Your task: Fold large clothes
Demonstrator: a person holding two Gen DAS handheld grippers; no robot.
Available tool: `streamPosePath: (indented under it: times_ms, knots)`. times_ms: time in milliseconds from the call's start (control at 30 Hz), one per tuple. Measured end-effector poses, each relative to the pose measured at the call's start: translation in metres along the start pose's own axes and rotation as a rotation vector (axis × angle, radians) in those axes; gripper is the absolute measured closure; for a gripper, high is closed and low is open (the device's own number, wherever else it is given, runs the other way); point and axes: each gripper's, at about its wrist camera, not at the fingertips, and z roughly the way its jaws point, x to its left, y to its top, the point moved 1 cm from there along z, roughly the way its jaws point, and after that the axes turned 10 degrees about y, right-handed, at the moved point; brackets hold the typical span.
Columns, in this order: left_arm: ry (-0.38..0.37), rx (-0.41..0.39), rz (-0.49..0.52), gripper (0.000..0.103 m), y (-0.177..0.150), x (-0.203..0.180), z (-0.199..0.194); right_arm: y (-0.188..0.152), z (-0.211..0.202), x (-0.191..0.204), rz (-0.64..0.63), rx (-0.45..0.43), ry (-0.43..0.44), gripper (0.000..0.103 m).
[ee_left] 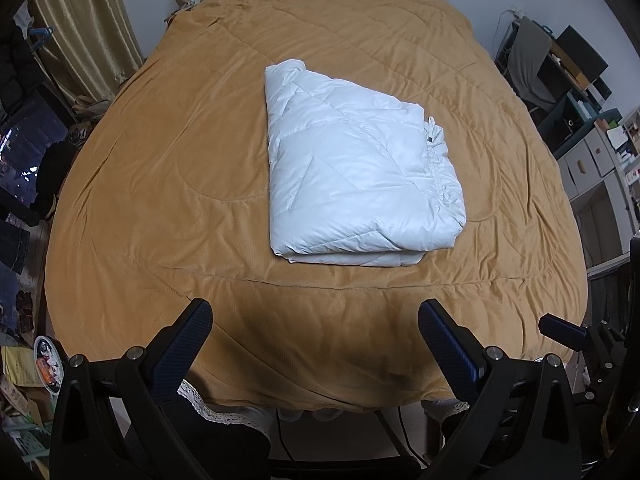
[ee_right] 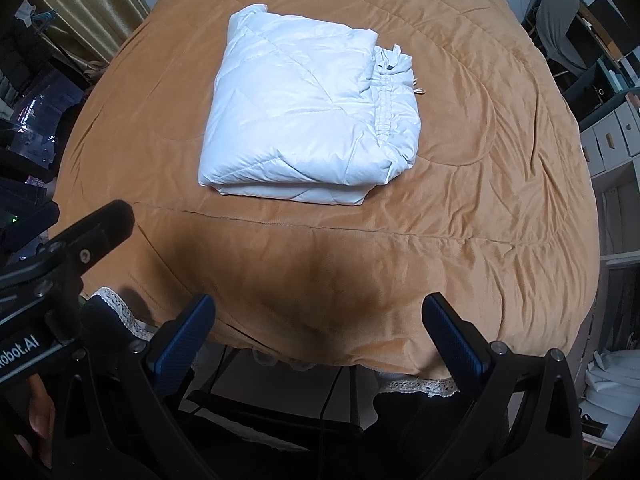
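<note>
A white quilted down jacket (ee_left: pixel 356 168) lies folded into a thick rectangle in the middle of the bed; it also shows in the right wrist view (ee_right: pixel 304 120). Its gathered hem with a small dark toggle faces right. My left gripper (ee_left: pixel 316 320) is open and empty, held above the bed's near edge, well short of the jacket. My right gripper (ee_right: pixel 320 316) is open and empty too, also back at the near edge. The left gripper shows at the left of the right wrist view (ee_right: pixel 92 228); the right gripper shows at the right edge of the left wrist view (ee_left: pixel 568 332).
A tan quilted bedspread (ee_left: pixel 160 200) covers the whole bed, with lace trim (ee_right: pixel 420 386) at the near edge. Gold curtains (ee_left: pixel 80 32) and clutter stand at the left. Shelves and drawers (ee_left: pixel 592 152) and a chair with grey cloth (ee_right: pixel 560 20) stand at the right.
</note>
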Motion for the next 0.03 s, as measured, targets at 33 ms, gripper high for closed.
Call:
streamPosePath:
  times_ms: [33]
  knots:
    - [0.0, 0.001, 0.0, 0.0, 0.0, -0.0001, 0.0, -0.0004, 0.0001, 0.0005, 0.0, 0.0, 0.0, 0.0]
